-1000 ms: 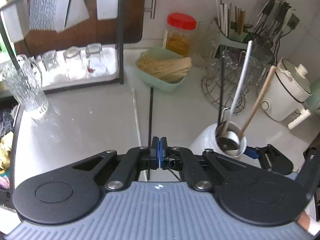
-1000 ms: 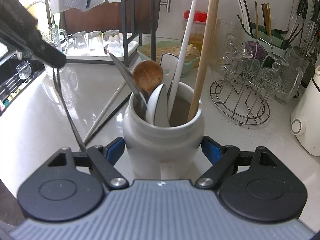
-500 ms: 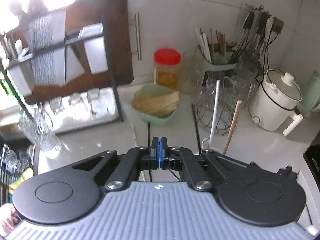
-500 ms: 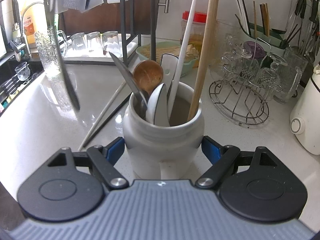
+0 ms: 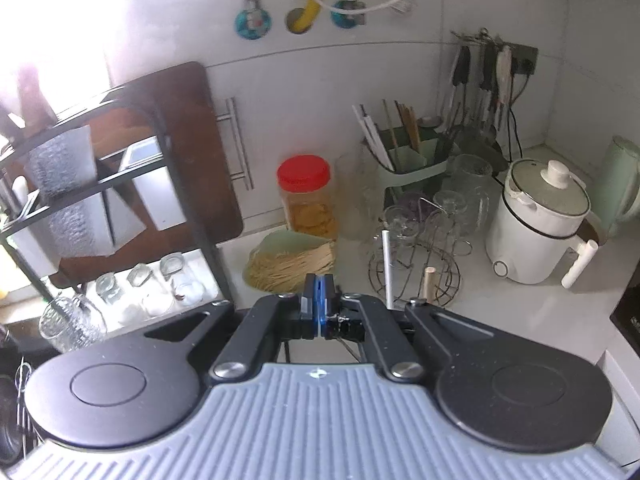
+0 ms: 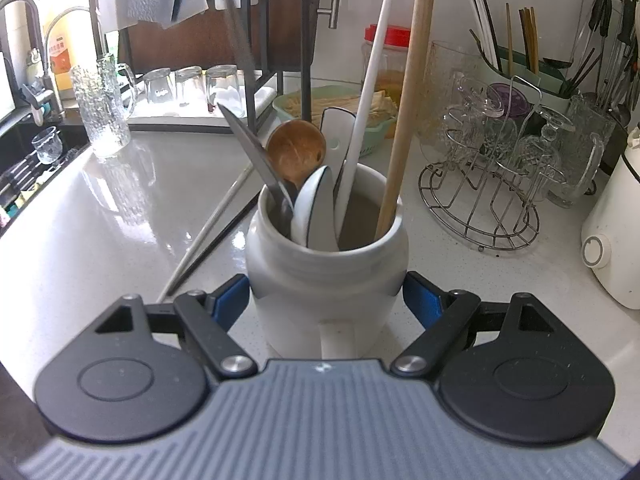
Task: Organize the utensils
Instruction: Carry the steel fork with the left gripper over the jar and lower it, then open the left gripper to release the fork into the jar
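On the white countertop (image 6: 100, 216) stands the white ceramic crock (image 6: 326, 280), clamped on both sides by the right gripper (image 6: 326, 304), whose blue pads press its belly. Its load so far: a long wooden handle (image 6: 408, 100), a white handle (image 6: 362, 120), a wooden spoon (image 6: 297, 151), a white soup spoon (image 6: 314, 210) and a steel blade-like piece (image 6: 252, 148). Two chopsticks (image 6: 212, 232) lie loose beside the crock, so sorting appears unfinished. The left gripper (image 5: 319, 304) is fully closed; whether it pinches anything cannot be told.
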Tool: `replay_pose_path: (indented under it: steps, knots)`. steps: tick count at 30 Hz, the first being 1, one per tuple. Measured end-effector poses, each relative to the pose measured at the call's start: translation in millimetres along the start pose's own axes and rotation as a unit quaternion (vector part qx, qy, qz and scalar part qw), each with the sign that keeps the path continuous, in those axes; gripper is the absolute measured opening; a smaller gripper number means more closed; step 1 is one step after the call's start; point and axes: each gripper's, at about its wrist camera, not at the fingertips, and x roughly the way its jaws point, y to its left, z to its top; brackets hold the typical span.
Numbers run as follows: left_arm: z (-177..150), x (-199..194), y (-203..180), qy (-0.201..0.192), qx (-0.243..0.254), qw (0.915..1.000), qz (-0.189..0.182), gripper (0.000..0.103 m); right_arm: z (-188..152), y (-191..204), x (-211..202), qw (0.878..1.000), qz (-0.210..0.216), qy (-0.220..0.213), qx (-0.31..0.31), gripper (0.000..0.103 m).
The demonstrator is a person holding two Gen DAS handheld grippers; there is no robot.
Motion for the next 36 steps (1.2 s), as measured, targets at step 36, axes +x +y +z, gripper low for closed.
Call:
replay_pose_path:
  steps: [36]
  knots:
    - [-37.2, 89.6, -43.3, 0.187, 0.047, 0.9778, -0.082, 0.003, -7.1, 1.1, -1.2, 1.0, 0.0, -0.028, 0.004, 0.086]
